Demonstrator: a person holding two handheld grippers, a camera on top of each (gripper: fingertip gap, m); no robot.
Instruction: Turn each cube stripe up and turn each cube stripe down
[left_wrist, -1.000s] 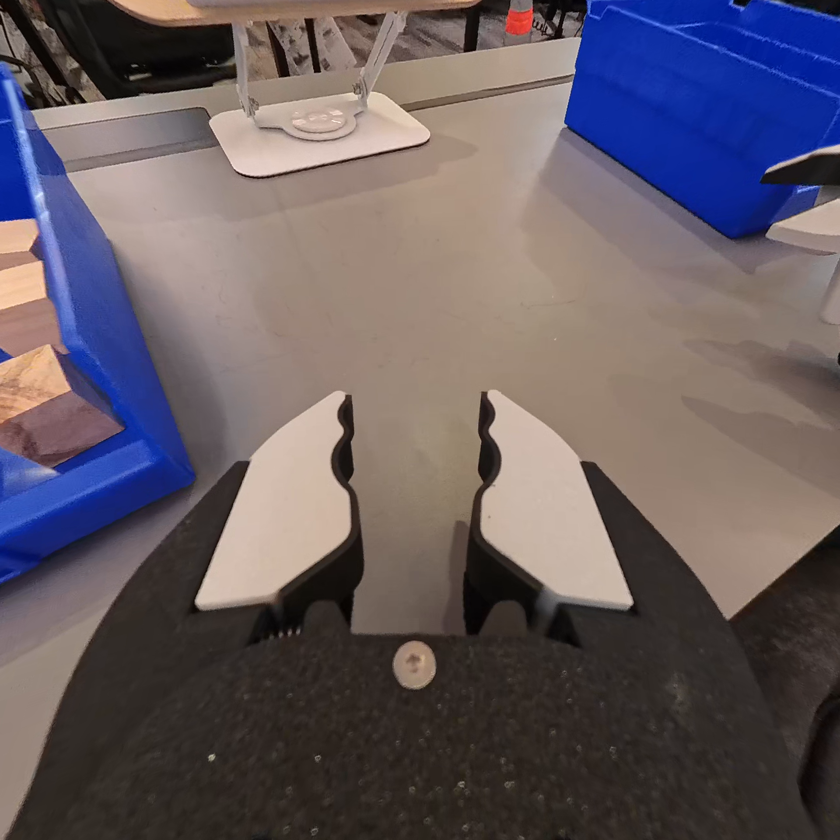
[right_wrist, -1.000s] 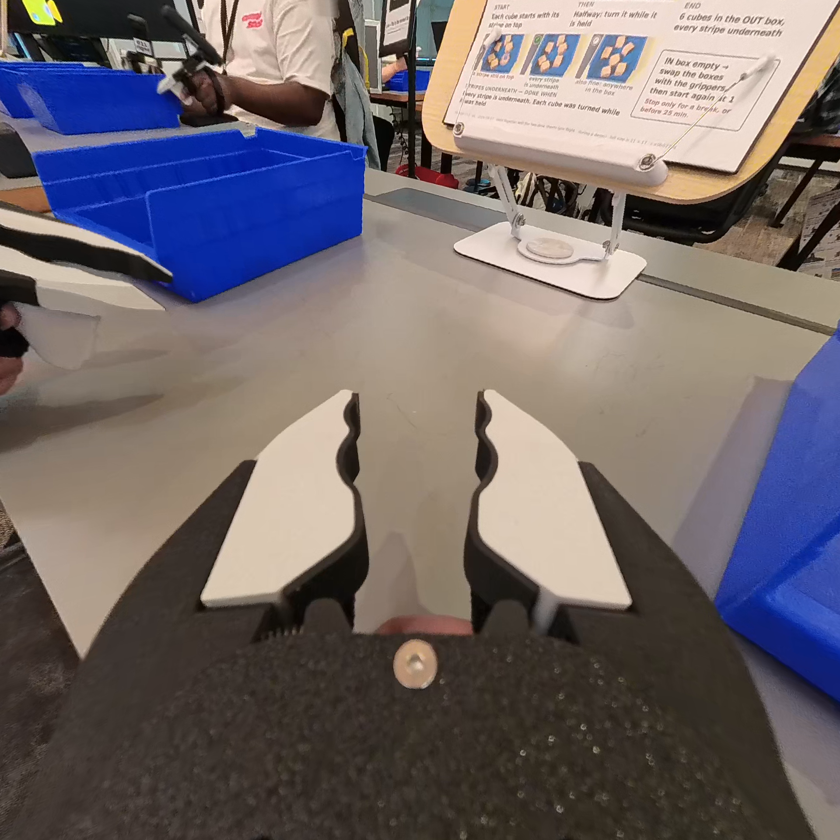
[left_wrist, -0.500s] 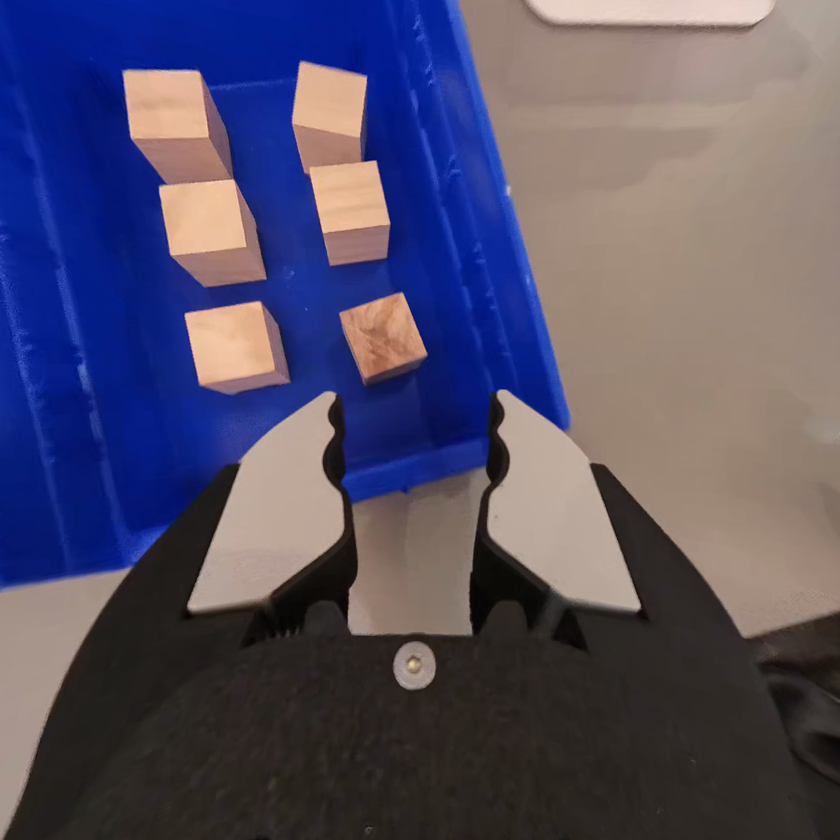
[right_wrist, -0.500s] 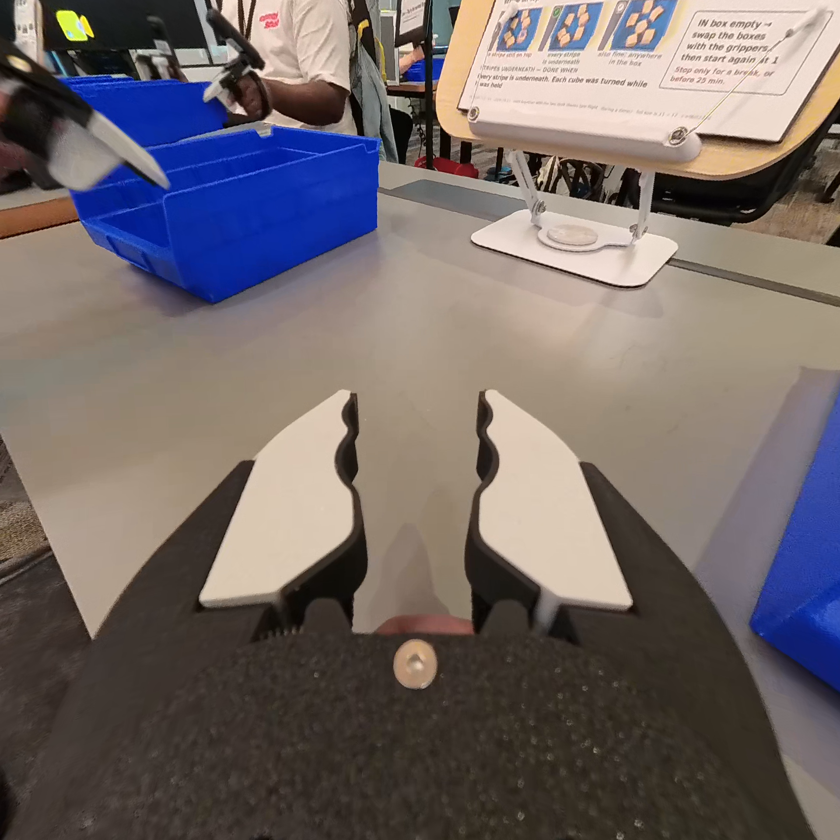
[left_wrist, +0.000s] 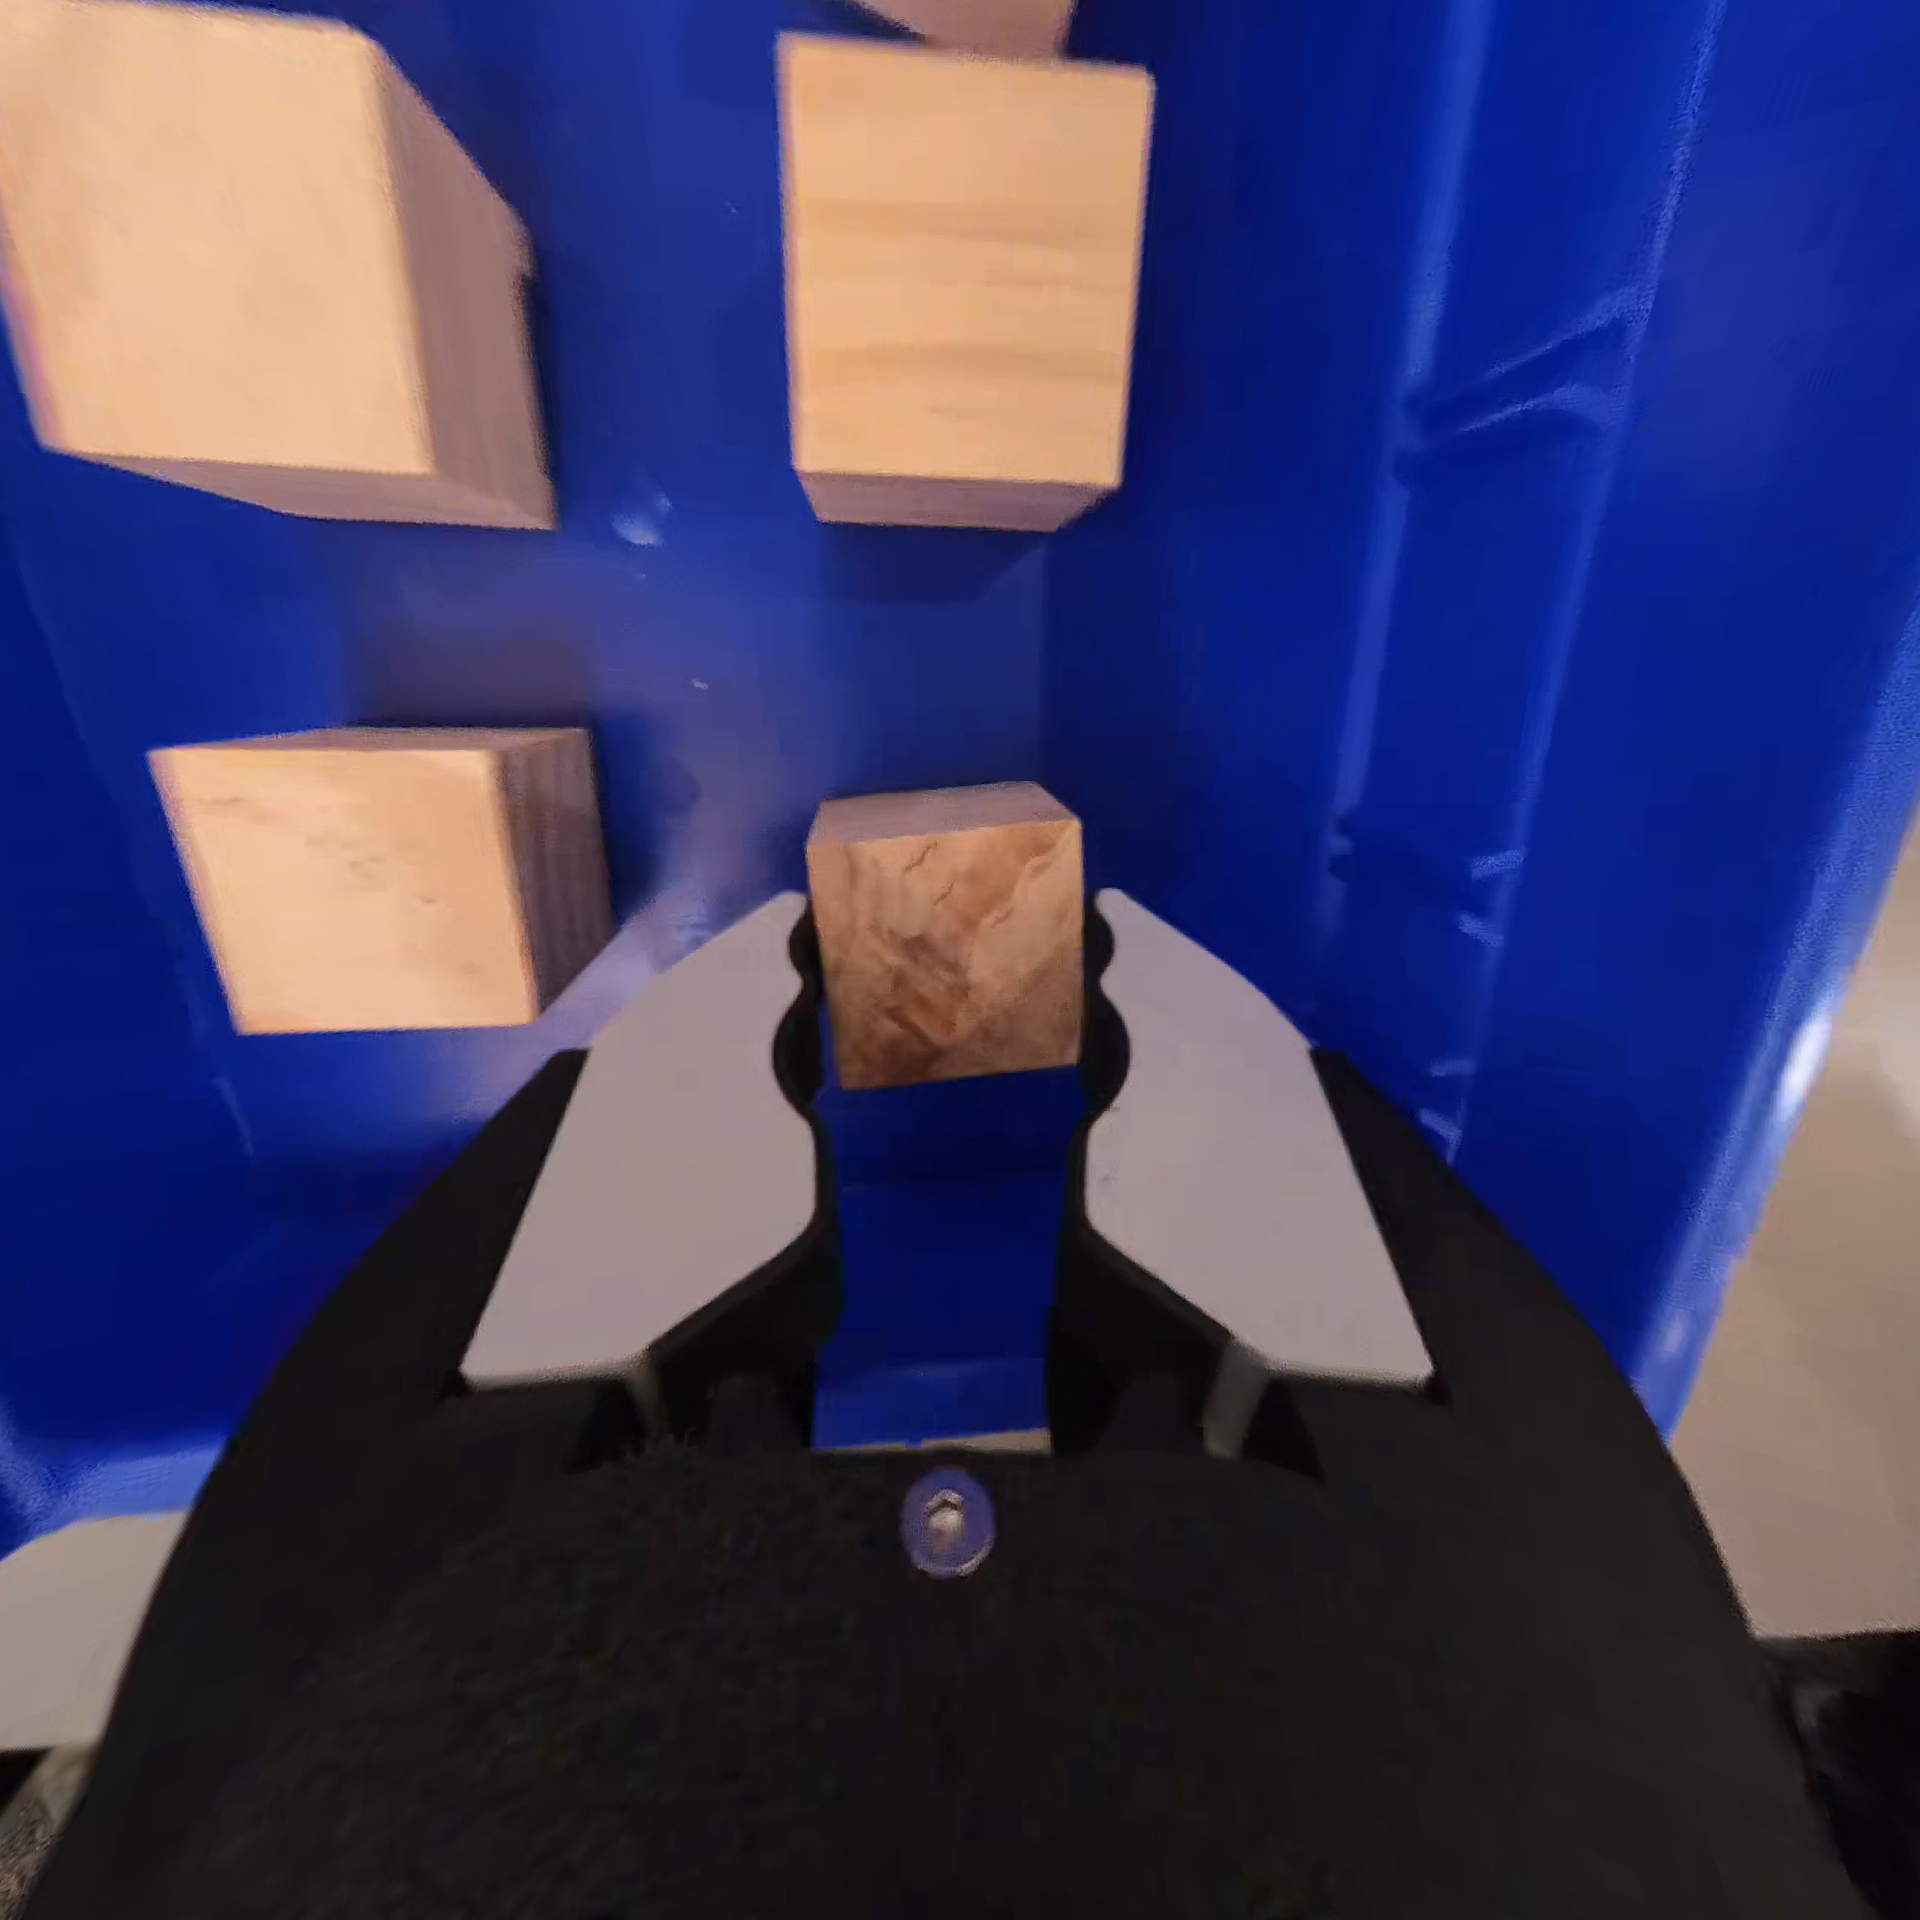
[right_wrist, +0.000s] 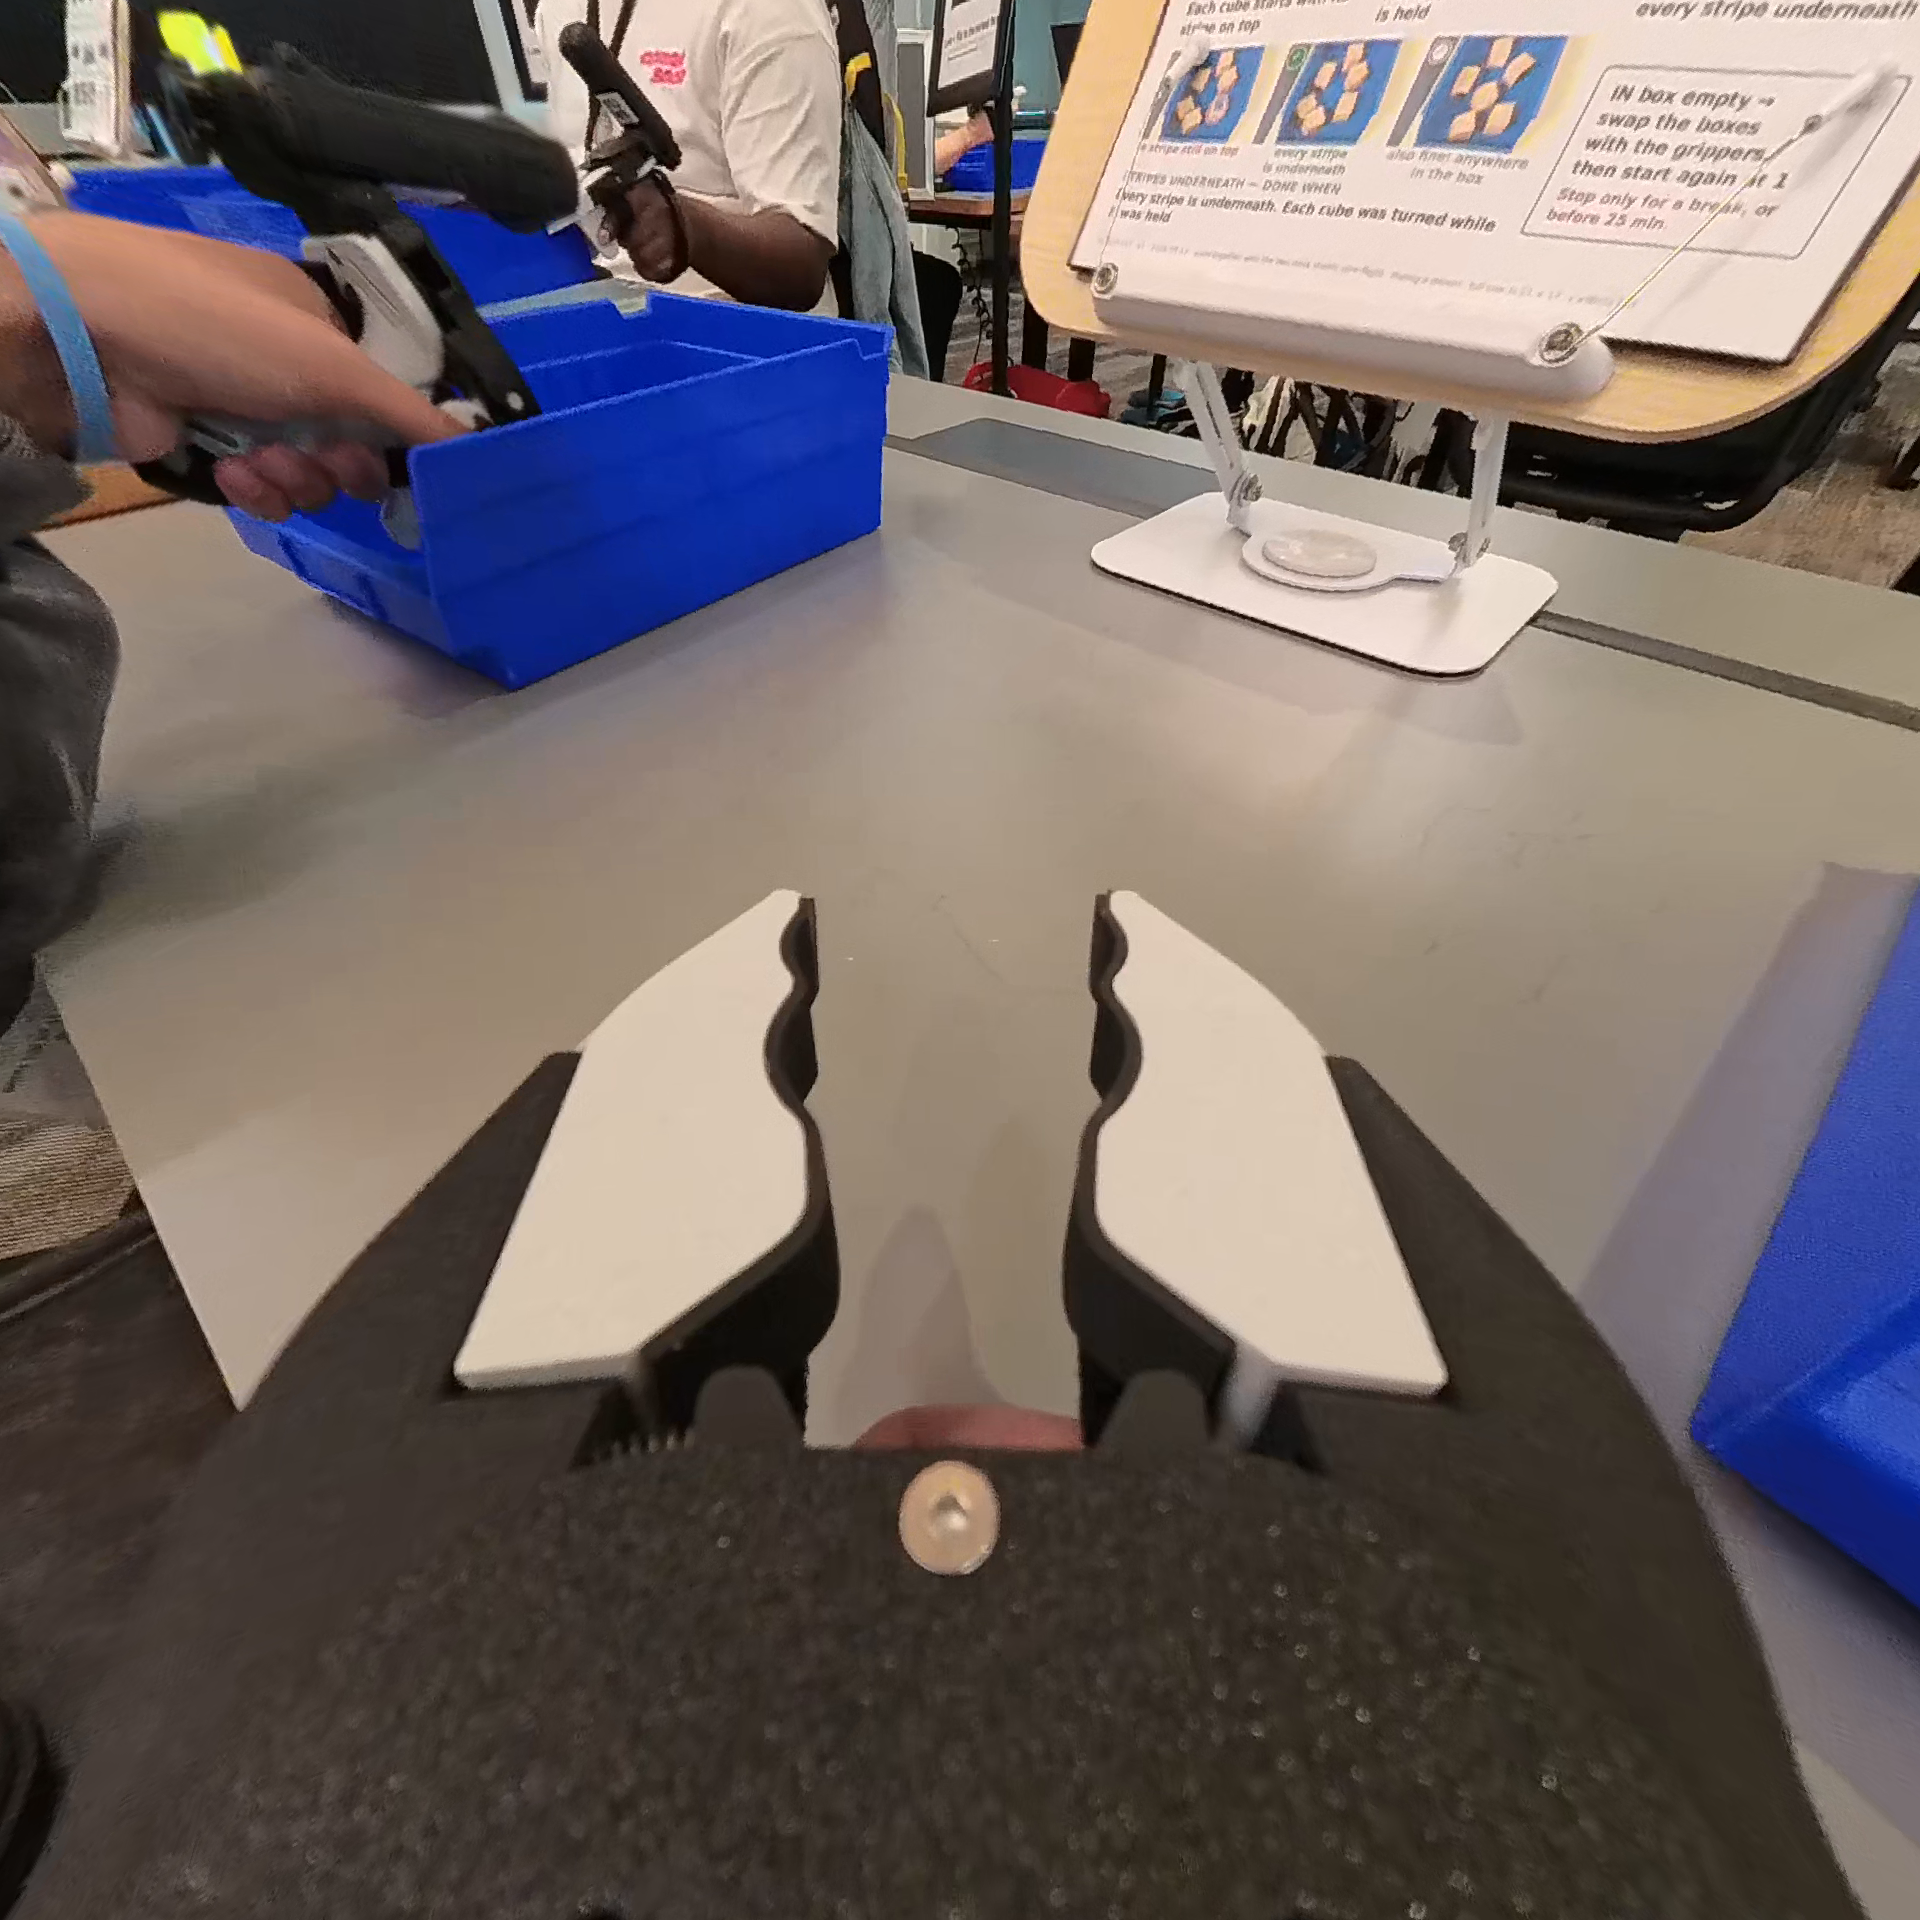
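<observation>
In the left wrist view several wooden cubes stand in a blue bin (left_wrist: 1299, 520). No stripe shows on their upper faces. My left gripper (left_wrist: 945, 935) is open and low inside the bin. Its fingertips flank a darker-grained cube (left_wrist: 945, 977) at the near right, very close to its sides. Light cubes stand to the left (left_wrist: 353, 883) and behind (left_wrist: 956, 270). My right gripper (right_wrist: 951, 914) is open and empty above the grey table (right_wrist: 935, 748). The right wrist view shows the left gripper (right_wrist: 416, 312) dipping into that bin (right_wrist: 644, 499).
A second blue bin (right_wrist: 1839, 1299) sits at the right edge of the right wrist view. A white stand (right_wrist: 1330, 561) with an instruction board is at the back of the table. A person (right_wrist: 727, 125) with a gripper stands behind it.
My left gripper has swung left over the bin and dropped into it, so its fingertips now straddle the darker cube. My right gripper has stayed open and nearly in place.
</observation>
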